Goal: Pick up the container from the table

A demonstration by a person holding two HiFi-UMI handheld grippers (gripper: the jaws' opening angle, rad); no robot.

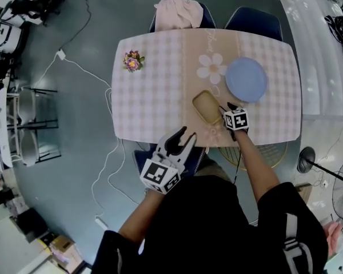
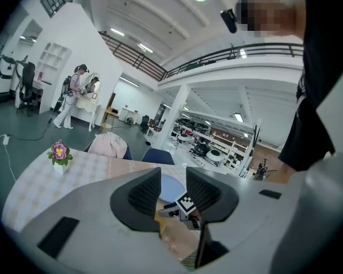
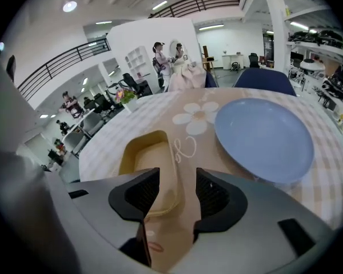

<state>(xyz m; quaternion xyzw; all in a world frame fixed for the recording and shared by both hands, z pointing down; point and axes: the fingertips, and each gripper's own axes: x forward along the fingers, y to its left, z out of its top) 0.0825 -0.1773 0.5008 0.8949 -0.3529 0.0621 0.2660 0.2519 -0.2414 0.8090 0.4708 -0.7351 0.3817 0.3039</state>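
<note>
Tan container: grasp being lined up, not yet gripped.
Left gripper off the table edge, jaws apart, empty; container near front edge, beside blue plate; right gripper jaws apart, container's near corner between them. Next, likely: close, lift.

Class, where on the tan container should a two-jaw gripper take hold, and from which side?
Its near right rim, from the table's near edge: the container is shallow and open-topped, so one jaw goes inside the wall, one outside. The blue plate crowds the far right. The open right gripper faces that rim.
</note>
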